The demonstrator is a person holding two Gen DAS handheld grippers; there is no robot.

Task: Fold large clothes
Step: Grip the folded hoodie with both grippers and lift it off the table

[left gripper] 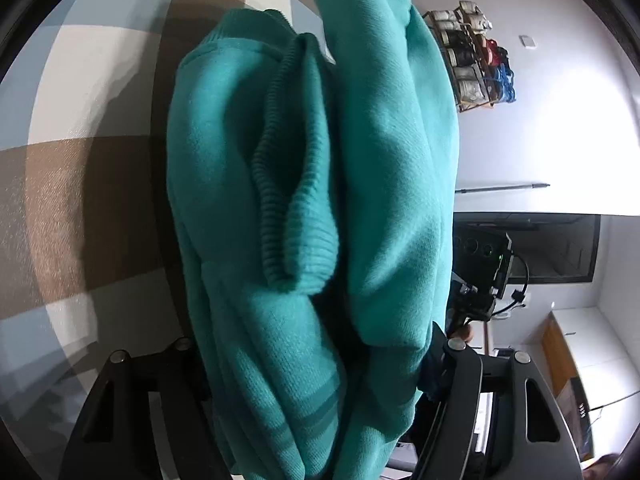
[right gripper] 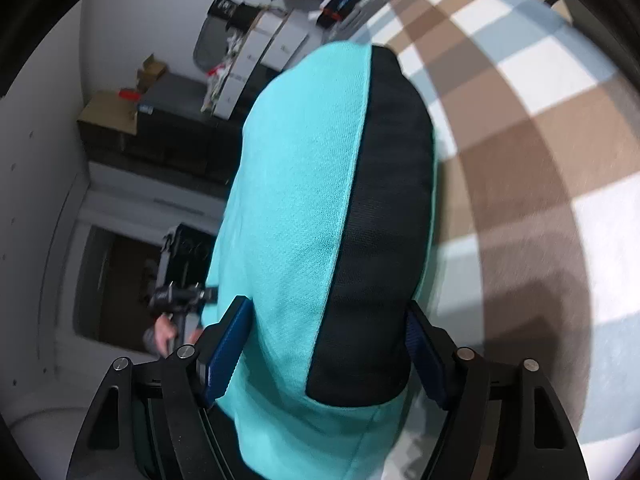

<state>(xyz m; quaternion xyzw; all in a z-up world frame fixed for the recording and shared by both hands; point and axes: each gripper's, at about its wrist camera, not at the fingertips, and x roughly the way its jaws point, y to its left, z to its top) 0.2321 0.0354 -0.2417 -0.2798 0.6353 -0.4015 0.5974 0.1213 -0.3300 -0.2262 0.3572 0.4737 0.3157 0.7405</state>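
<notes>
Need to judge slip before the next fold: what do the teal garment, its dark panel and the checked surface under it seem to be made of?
Teal garment: soft matte knit, probably cotton fleece, with a ribbed cuff. Dark panel: finely ridged black fabric, possibly mesh or rib; too blurred to be sure. Checked surface: matte woven or low-pile textile with a grainy texture, like a rug or blanket.

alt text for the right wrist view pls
A bunched teal garment with a black ribbed panel sits between the right gripper fingers, blue pads against the cloth. Behind are a checked brown, white and blue surface and cluttered boxes.
</notes>
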